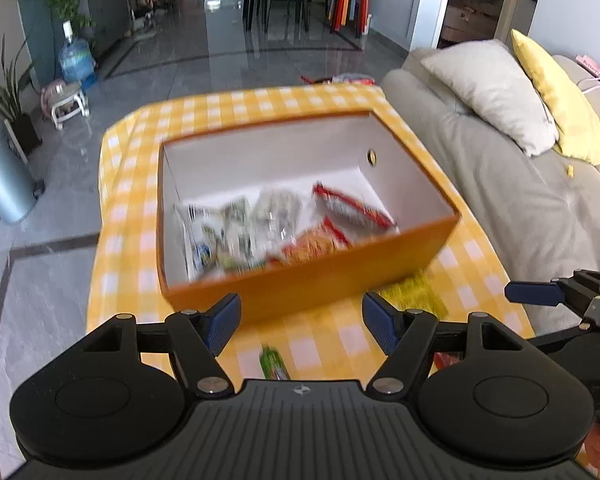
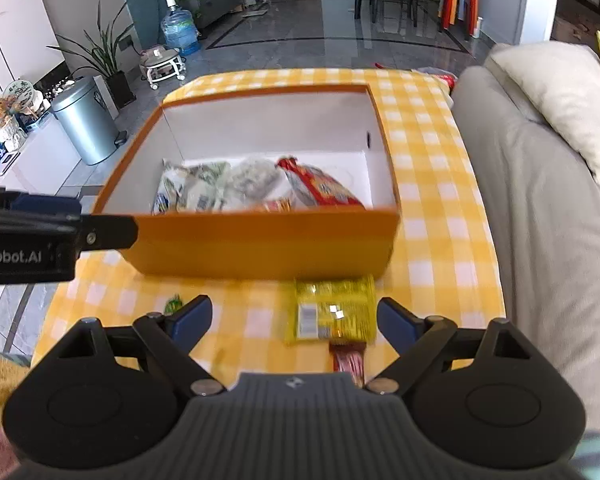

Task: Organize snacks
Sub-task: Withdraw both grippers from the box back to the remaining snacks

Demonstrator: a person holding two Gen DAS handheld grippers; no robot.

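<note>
An orange box (image 1: 300,288) (image 2: 260,244) with white inside stands on the yellow checked table and holds several snack packets, among them a red one (image 2: 324,190) and a white-green one (image 1: 216,232). My left gripper (image 1: 300,326) is open and empty, just in front of the box's near wall. My right gripper (image 2: 294,320) is open and empty above the table. A yellow packet (image 2: 332,310) (image 1: 414,294) lies between its fingers, with a dark red packet (image 2: 350,362) just behind. A small green packet (image 1: 274,362) (image 2: 174,303) lies below the left gripper.
The checked tablecloth (image 2: 428,152) covers a low table. A grey sofa (image 2: 540,208) with cushions (image 1: 488,88) runs along the right. A metal bin (image 2: 86,120), plants and a water jug (image 2: 178,28) stand on the floor at left.
</note>
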